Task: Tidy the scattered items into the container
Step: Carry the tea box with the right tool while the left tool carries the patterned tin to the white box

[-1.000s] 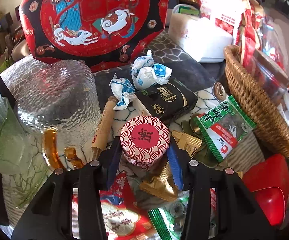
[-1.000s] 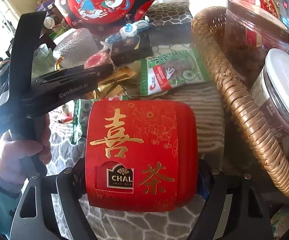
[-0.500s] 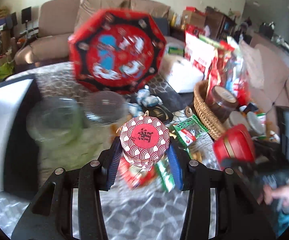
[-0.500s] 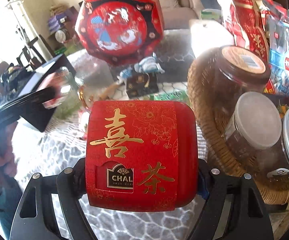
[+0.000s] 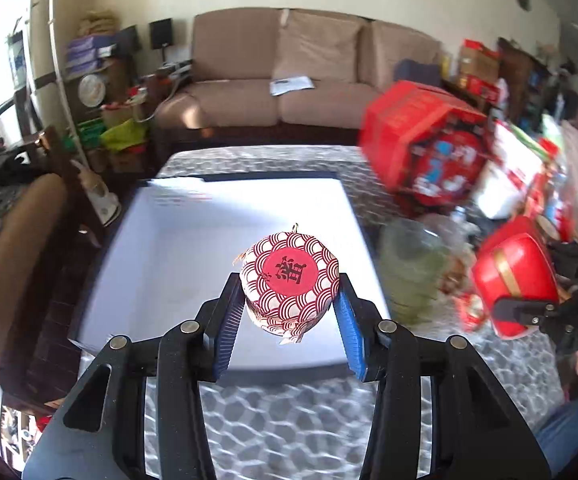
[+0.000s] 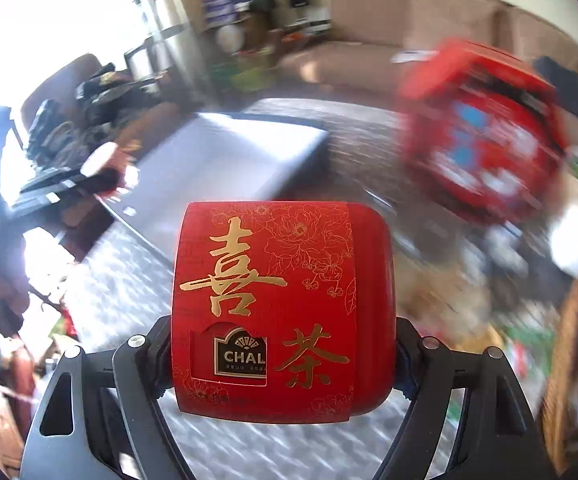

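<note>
A wide white container [image 5: 177,248] with a dark rim lies on the patterned desk [image 5: 289,420]. The red octagonal box [image 5: 429,152], blurred, seems to stand beside it. The right tongs [image 6: 283,354] clamp a red tea tin [image 6: 281,304] in the air. The left tongs [image 5: 289,312] grip a small red-and-white patterned jar [image 5: 289,280] above the container.

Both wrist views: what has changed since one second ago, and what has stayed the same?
Both grippers lifted away from the cluttered snack pile and swung toward the white tray, now ahead of them. The left gripper still holds the patterned jar; the right gripper still holds the red tea tin. Neither grip changed, and nothing was released.
</note>
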A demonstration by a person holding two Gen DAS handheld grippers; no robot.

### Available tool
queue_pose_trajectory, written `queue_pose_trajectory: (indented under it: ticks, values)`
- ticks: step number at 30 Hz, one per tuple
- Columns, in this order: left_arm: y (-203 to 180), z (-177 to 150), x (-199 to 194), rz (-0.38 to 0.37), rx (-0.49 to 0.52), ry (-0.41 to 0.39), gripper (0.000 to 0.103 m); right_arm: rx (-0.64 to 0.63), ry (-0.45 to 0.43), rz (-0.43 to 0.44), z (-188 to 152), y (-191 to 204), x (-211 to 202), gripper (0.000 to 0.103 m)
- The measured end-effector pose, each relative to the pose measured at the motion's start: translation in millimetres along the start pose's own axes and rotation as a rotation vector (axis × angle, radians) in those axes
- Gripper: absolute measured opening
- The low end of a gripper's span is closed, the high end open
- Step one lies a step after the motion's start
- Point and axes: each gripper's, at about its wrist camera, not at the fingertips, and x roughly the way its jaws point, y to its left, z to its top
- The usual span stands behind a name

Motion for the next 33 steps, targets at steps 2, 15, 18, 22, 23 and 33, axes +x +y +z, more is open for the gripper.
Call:
queue_pose_trajectory:
  ticks: [2, 15, 18, 22, 23, 33]
  values:
    - [25.0, 13.1, 16.5, 0.007, -0.026, 0.018, 0.042, 0.03, 0.038, 0.04, 38.9, 18.3, 32.6, 0.082]
    - [132.3, 39.8, 130.6, 0.047, -0.21, 0.174, 0.042, 0.255, 0.335, -0.227, 136.8, 14.7, 288.3, 0.082]
    - [128.9, 43.3, 163.4, 0.027, -0.236, 0.25, 0.042, 0.231, 0.382, -0.29, 132.7, 4.7, 306.6, 0.082]
    - [118.8, 45.9, 200.3, -0.018, -0.244, 0.344, 0.042, 0.235, 0.413, -0.354, 127.0, -12.2, 320.6, 0.082]
    - [114.0, 46.4, 206.6, -0.019, -0.235, 0.358, 0.042, 0.224, 0.416, -0.375, 126.5, -14.4, 322.3, 0.082]
    - [95.3, 45.9, 226.6, -0.016, -0.183, 0.396, 0.042, 0.197, 0.446, -0.247, 143.8, -18.5, 292.2, 0.082]
